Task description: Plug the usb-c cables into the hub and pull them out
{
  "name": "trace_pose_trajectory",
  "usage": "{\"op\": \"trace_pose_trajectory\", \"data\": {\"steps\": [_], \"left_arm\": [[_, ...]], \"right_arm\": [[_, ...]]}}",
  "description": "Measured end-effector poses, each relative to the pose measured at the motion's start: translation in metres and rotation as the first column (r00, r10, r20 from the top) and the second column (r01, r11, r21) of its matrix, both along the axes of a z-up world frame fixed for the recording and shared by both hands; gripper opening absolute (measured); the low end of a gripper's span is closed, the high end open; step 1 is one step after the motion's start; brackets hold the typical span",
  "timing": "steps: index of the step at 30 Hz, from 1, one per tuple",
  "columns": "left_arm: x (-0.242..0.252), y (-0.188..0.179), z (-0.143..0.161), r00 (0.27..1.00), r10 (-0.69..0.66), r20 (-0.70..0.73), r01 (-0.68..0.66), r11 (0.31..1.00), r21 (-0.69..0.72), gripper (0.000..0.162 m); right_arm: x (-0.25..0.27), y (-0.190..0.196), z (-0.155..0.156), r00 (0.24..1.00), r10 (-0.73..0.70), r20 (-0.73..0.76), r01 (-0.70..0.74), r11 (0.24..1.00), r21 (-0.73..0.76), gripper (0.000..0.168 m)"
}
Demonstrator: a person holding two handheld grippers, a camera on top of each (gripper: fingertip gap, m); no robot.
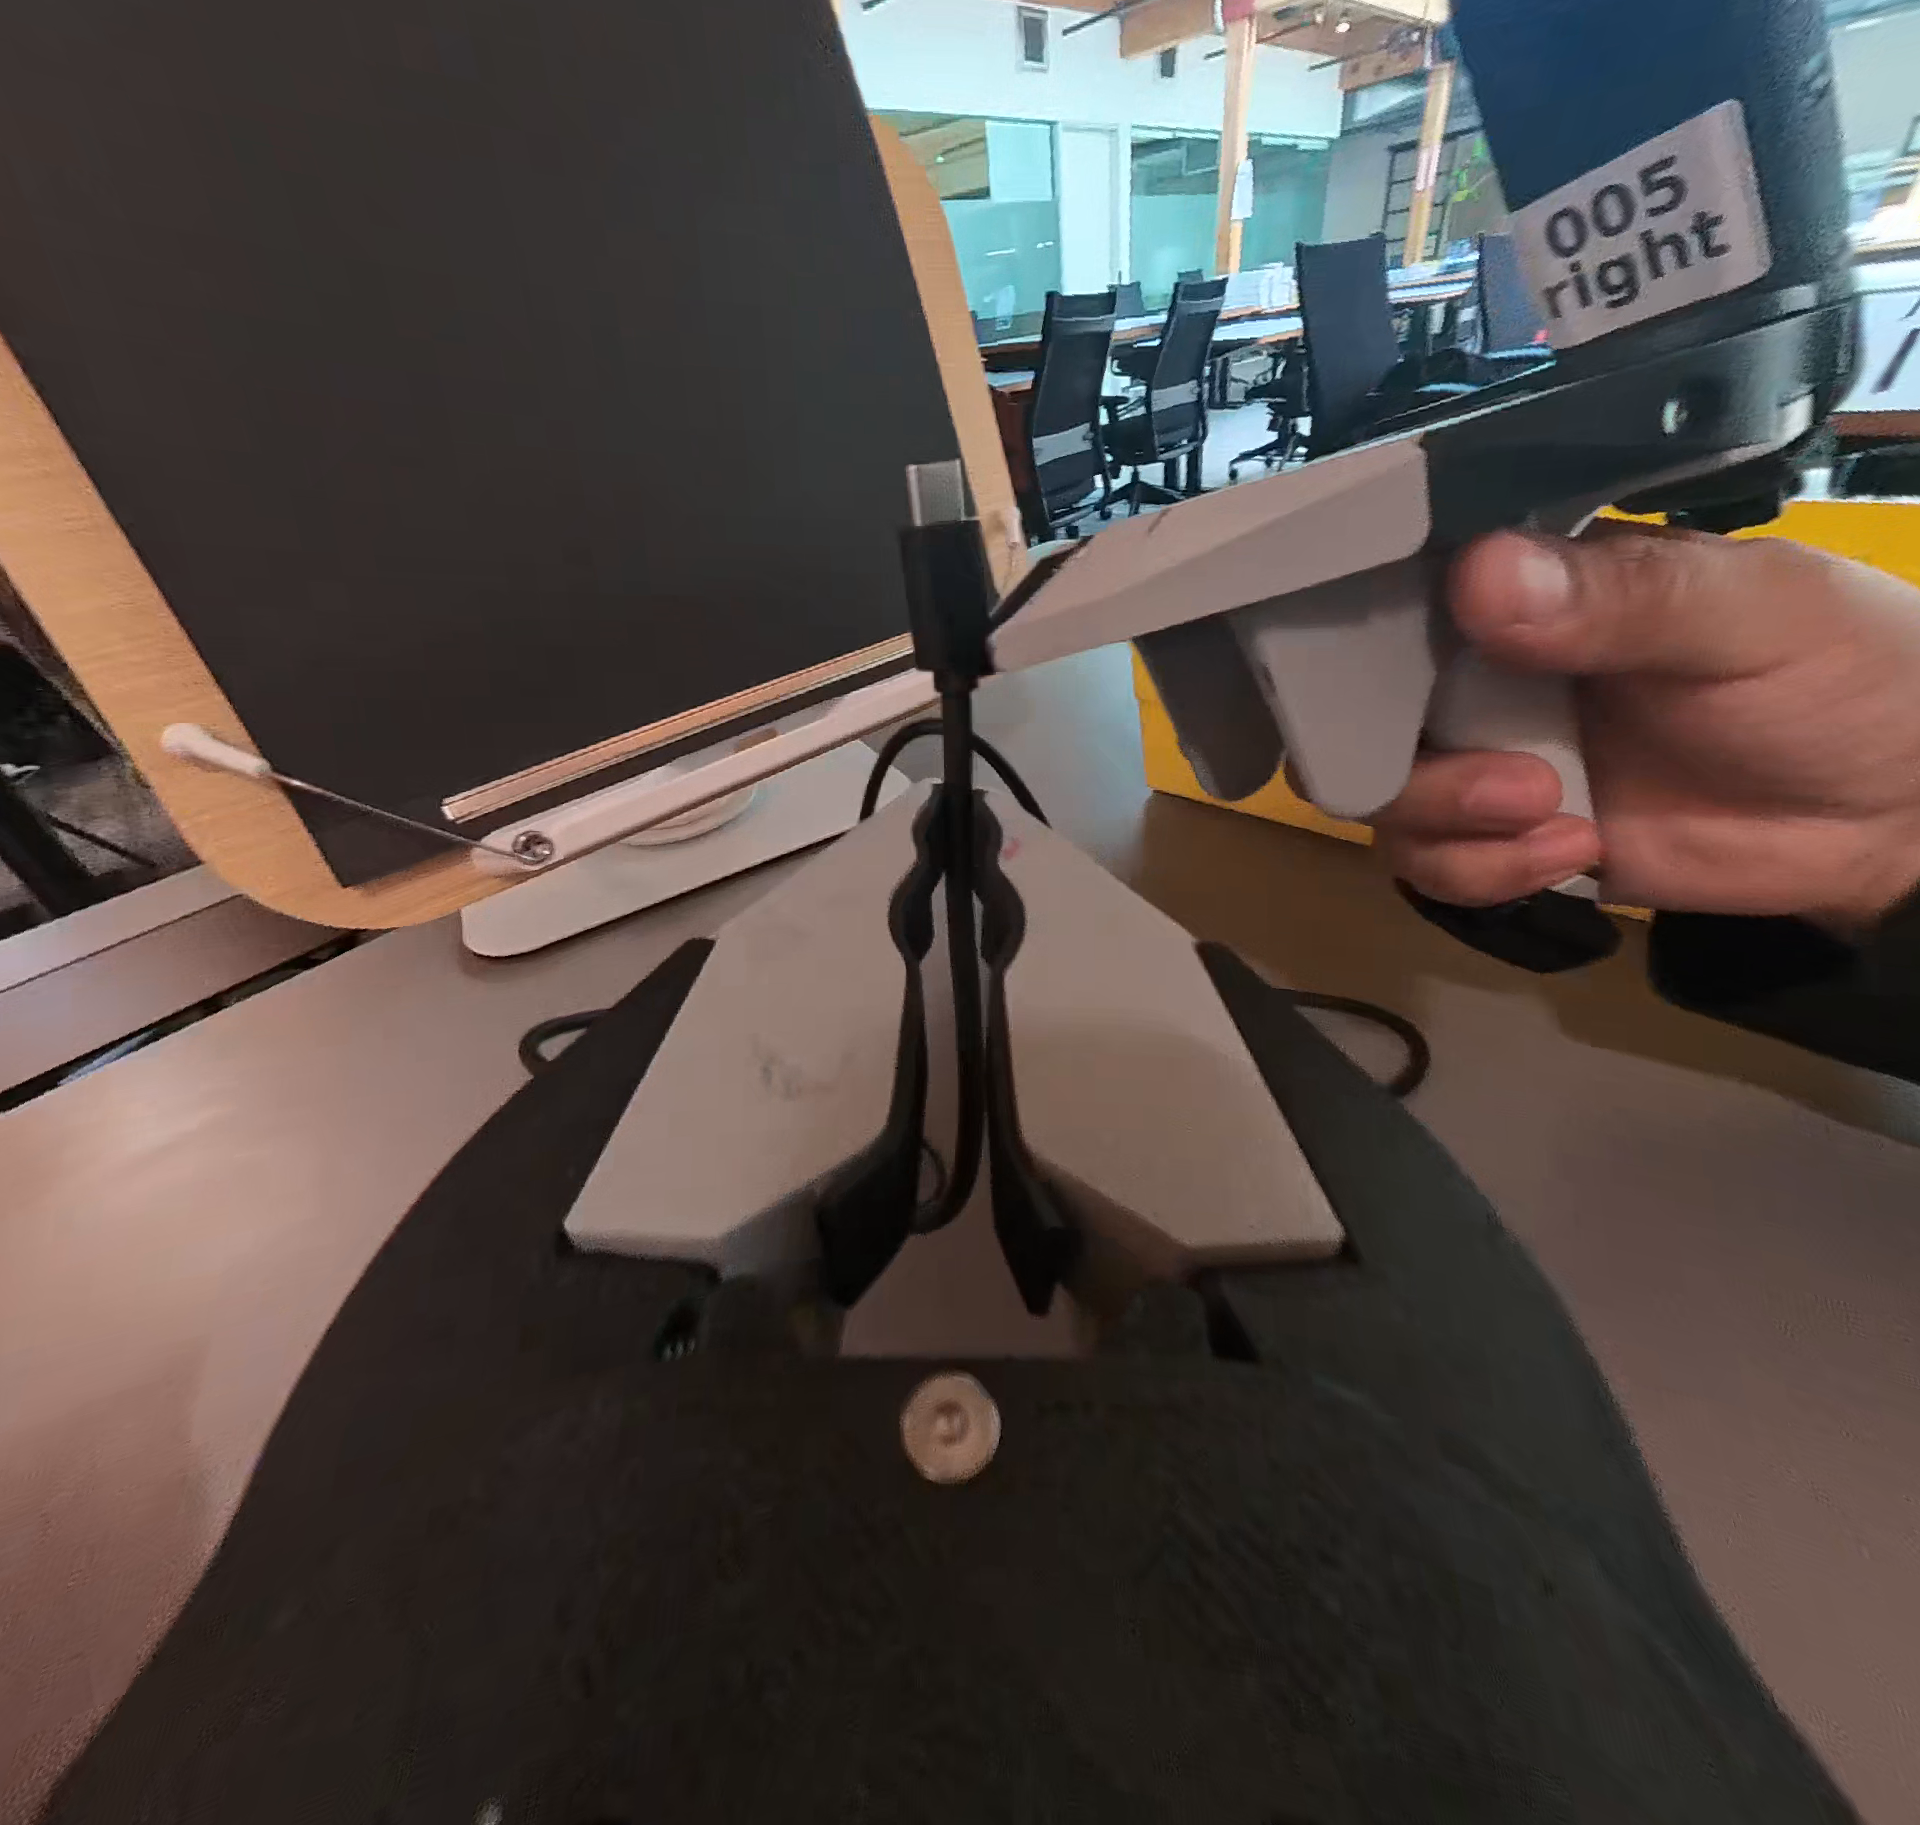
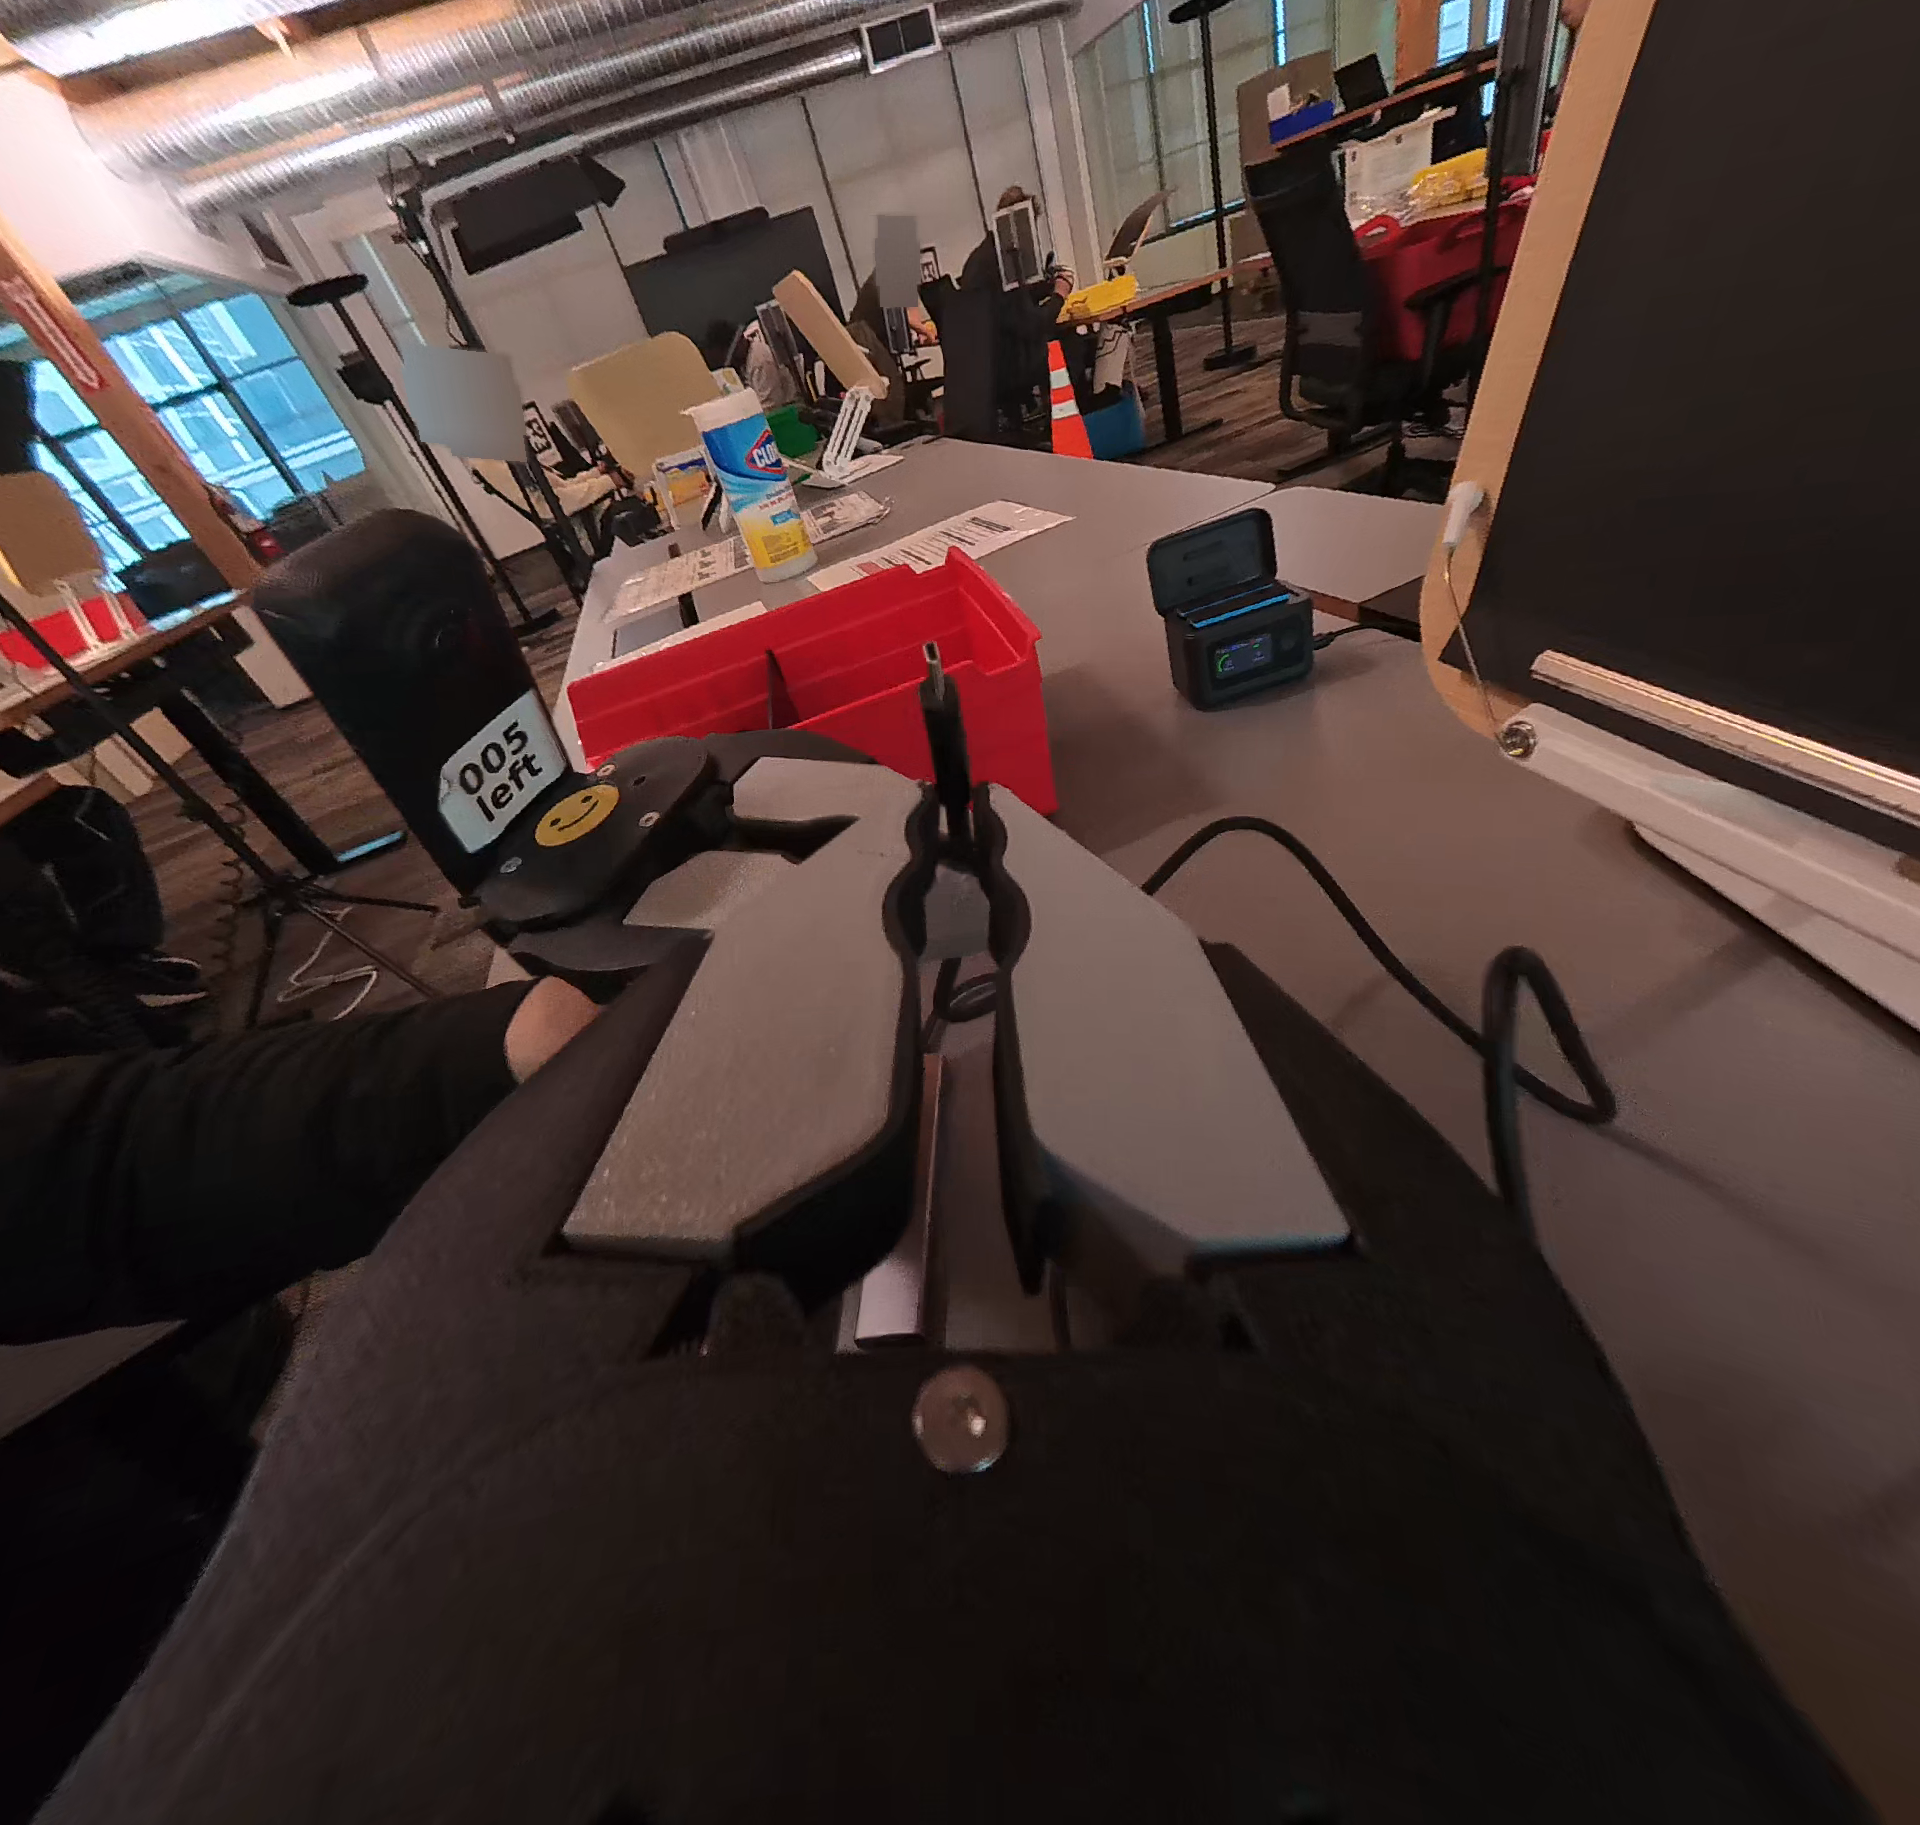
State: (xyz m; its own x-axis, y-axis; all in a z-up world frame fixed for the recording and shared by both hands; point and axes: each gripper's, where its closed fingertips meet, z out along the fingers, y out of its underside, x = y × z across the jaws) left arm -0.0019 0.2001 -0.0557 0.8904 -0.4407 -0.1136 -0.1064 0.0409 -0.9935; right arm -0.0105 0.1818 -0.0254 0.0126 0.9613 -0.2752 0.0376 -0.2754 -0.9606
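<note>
A black USB-C cable [image 1: 961, 996] runs up between my left gripper's [image 1: 961, 809] shut fingers. Its plug [image 1: 940, 570] sticks out past the tips, metal end up. My right gripper [image 1: 1003, 622] comes in from the right, held by a hand, its tips at the plug's lower part. In the right wrist view my right gripper [image 2: 951, 819] is closed around the plug's [image 2: 943, 726] base, with the left gripper [image 2: 727, 840] to its left. The slack cable [image 2: 1403, 986] loops on the table. A silver bar [image 2: 891, 1276], perhaps the hub, shows below the fingers.
A dark panel on a white stand [image 1: 468, 321] rises close behind the plug; it also shows in the right wrist view [image 2: 1714, 373]. A red bin [image 2: 831, 674], a black charging case [image 2: 1231, 632] and a wipes canister [image 2: 764, 497] stand on the grey table [image 2: 1351, 788]. A yellow box [image 1: 1226, 767] sits at right. The tips of both grippers are at nearly the same place.
</note>
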Motion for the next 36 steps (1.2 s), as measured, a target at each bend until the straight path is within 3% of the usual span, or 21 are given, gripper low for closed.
{"op": "trace_pose_trajectory", "data": {"steps": [8, 11, 13, 16, 18, 20, 23, 27, 29, 32, 36], "left_arm": [[0.003, 0.000, 0.002, 1.000, 0.008, -0.005, -0.008, 1.000, 0.008, 0.003], [0.005, -0.004, 0.008, 0.998, -0.041, 0.053, 0.040, 0.999, 0.016, 0.000], [0.006, -0.004, 0.005, 0.999, -0.034, 0.035, 0.034, 0.999, 0.010, 0.001], [0.008, -0.002, 0.000, 0.999, -0.024, -0.022, 0.025, 1.000, 0.010, 0.003], [0.008, -0.005, -0.004, 0.987, -0.021, -0.157, 0.026, 0.999, 0.032, 0.007], [0.003, -0.012, -0.010, 0.955, -0.009, -0.297, 0.021, 0.999, 0.036, 0.022], [-0.001, -0.022, -0.014, 0.904, 0.024, -0.427, 0.011, 0.997, 0.079, 0.029], [-0.010, -0.027, -0.023, 0.735, 0.126, -0.667, -0.013, 0.985, 0.172, 0.045], [-0.012, -0.033, -0.016, 0.717, 0.162, -0.678, -0.030, 0.979, 0.202, 0.040], [-0.003, -0.040, -0.010, 0.785, 0.110, -0.609, -0.012, 0.987, 0.162, 0.031], [-0.002, -0.032, 0.001, 0.832, 0.121, -0.541, -0.042, 0.987, 0.155, 0.003]], "right_arm": [[-0.006, 0.000, 0.003, 0.999, -0.014, -0.049, 0.013, 1.000, -0.009, 0.002], [-0.007, 0.000, 0.003, 0.999, -0.012, -0.038, 0.012, 1.000, -0.015, 0.014], [-0.007, -0.004, 0.002, 1.000, 0.004, -0.030, -0.003, 1.000, 0.025, 0.003], [-0.007, -0.002, -0.003, 1.000, -0.017, 0.023, 0.015, 0.996, 0.084, 0.003], [-0.003, -0.004, -0.005, 0.998, 0.004, 0.056, -0.010, 0.995, 0.101, 0.003], [0.005, -0.001, -0.005, 0.997, 0.013, 0.083, -0.021, 0.995, 0.101, 0.003], [0.015, -0.007, -0.013, 0.984, 0.089, 0.152, -0.100, 0.993, 0.066, 0.003], [0.016, -0.014, -0.035, 0.954, 0.160, 0.255, -0.164, 0.986, -0.005, 0.003], [0.015, -0.013, -0.028, 0.964, 0.151, 0.220, -0.154, 0.988, -0.003, 0.003], [0.021, -0.013, -0.002, 0.985, 0.147, 0.093, -0.149, 0.989, 0.010, 0.003], [0.025, -0.017, 0.012, 0.984, 0.179, 0.006, -0.179, 0.984, -0.016, 0.003]]}}
